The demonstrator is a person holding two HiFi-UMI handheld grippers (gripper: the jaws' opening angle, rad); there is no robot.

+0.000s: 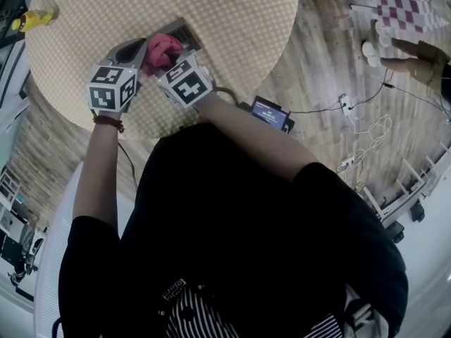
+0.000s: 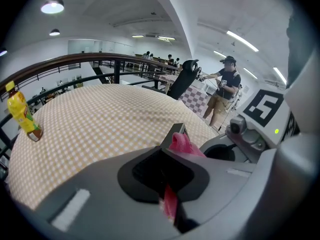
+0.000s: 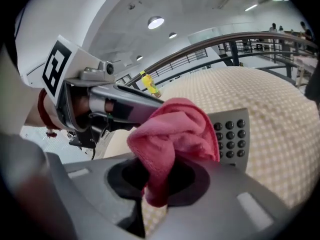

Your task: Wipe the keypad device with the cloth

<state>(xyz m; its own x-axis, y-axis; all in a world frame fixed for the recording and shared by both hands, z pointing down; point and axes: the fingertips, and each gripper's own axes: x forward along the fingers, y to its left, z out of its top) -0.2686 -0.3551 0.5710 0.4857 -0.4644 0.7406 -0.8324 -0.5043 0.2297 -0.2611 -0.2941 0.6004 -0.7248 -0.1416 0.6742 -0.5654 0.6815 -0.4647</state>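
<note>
The grey keypad device [image 1: 184, 34] lies on the round checked table [image 1: 232, 27]; its dark round keys [image 3: 231, 133] show in the right gripper view. A bunched pink cloth [image 1: 163, 49] sits over its near end. My right gripper [image 1: 163, 66] is shut on the cloth [image 3: 172, 134], and a fold hangs down through the jaws. My left gripper [image 1: 141, 53] comes in from the left, touching the cloth's left side. In the left gripper view a thin strip of the pink cloth [image 2: 169, 204] is pinched between its shut jaws, and a corner of the device [image 2: 178, 131] rises just beyond.
A yellow bottle [image 1: 32, 20] stands at the table's far left edge. A small screen unit [image 1: 271, 113], cables and a power strip [image 1: 347, 104] lie on the wooden floor to the right. A person [image 2: 225, 91] stands beyond the table beside a black chair [image 2: 182, 79].
</note>
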